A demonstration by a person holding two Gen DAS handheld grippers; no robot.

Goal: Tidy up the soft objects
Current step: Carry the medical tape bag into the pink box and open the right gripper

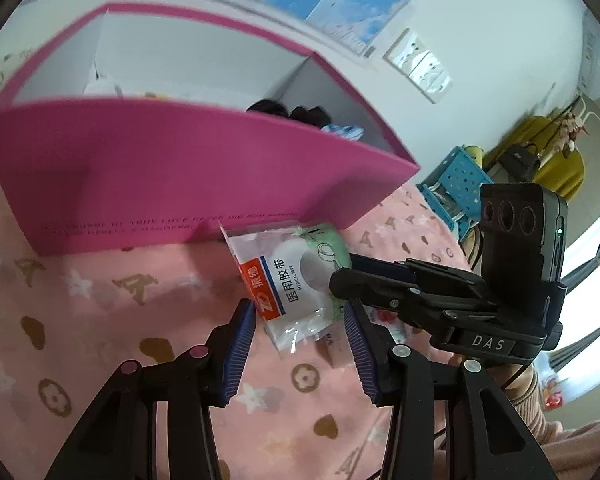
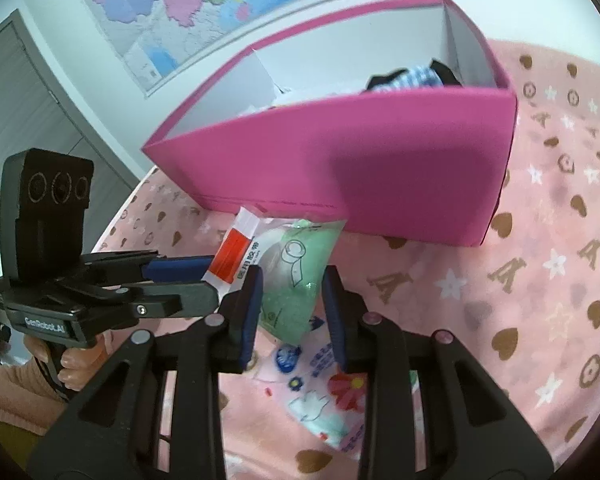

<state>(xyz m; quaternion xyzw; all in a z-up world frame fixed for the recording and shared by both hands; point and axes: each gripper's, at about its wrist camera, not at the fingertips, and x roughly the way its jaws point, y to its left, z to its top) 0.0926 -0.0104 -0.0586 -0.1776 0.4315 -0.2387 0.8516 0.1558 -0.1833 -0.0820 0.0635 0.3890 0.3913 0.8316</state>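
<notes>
A pink blanket [image 2: 540,280] carries the pink box [image 2: 360,168], already holding clothes. Just before its front wall, the left gripper [image 1: 300,320] pinches the tape packet [image 1: 292,284] and the right gripper [image 2: 290,300] the green pouch [image 2: 296,280], probably for boxing.

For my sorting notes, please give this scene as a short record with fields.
surface: pink patterned blanket
box: pink box, open, clothes inside
left gripper: medical tape packet between fingers, grip unclear
right gripper: green packet between fingers, grip unclear
also: flowered packet on blanket
</notes>
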